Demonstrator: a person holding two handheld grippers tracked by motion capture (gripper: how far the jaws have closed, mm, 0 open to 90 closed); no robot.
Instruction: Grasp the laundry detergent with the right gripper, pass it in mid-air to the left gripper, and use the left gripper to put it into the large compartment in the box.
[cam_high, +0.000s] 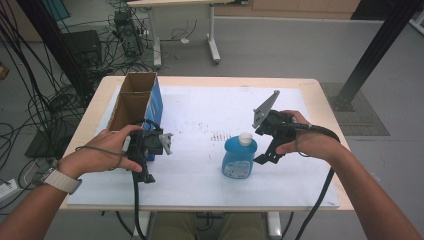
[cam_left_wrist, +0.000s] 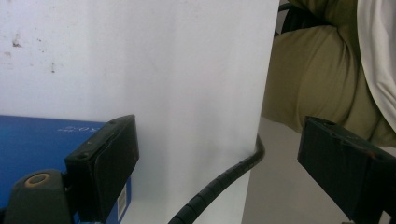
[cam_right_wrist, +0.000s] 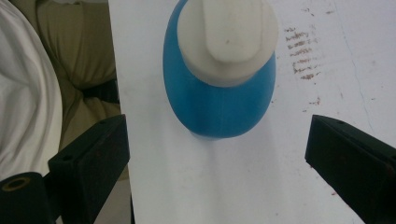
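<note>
The bottle (cam_high: 239, 156) stands upright near the middle of the white sheet (cam_high: 200, 115), a little toward the person's edge. It is blue, with a white cap (cam_high: 245, 138) on top and a label low on its front. It stands free, so a gripper can come at it from the side or from above.

The right gripper (cam_high: 262, 159) is just beside the bottle, on its right, tilted down toward it. In the right gripper view its 2 jaws stand wide apart with nothing between them, and the bottle (cam_right_wrist: 219, 93) with its cap (cam_right_wrist: 228, 39) lies ahead, centred in the gap. I judge this is a reach for the bottle: the jaws are open wide enough to pass around the body, and the pads do not touch it yet.

The left gripper (cam_high: 148, 178) rests at the left side of the sheet, touching or just beside the box (cam_high: 134, 102). This box is cardboard with a blue side, open on top, and has 2 compartments. In the left gripper view the jaws are also wide open and hold nothing; the blue side of the box (cam_left_wrist: 42, 154) is next to 1 jaw. Probably this hand waits there to steady the box, which may receive the bottle.

Both sit on a light wooden table (cam_high: 310, 85).
</note>
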